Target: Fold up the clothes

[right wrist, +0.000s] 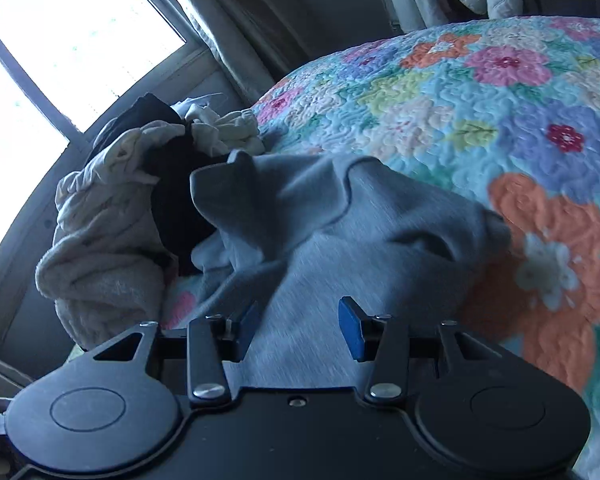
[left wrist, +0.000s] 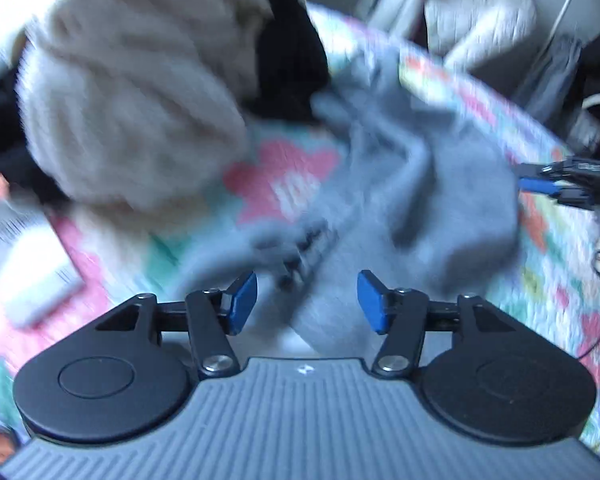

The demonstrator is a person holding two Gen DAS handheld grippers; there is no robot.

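Grey garment (right wrist: 340,236) lies rumpled on the bed's floral quilt (right wrist: 480,112), just beside a heap of cream and black clothes (right wrist: 112,216). Left tool (left wrist: 307,300) has its jaws roughly half apart with grey cloth beneath them, gripping nothing. Right tool (right wrist: 298,328) is likewise half apart over the garment's near edge, pads not pinching it. Looks like a release between folds. Next move likely calls for choosing 2 fresh edge points and closing on them.

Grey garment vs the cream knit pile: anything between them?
A black garment sits between the grey garment and the cream knit pile, touching both. Clearest in the right wrist view; the left wrist view is blurred.
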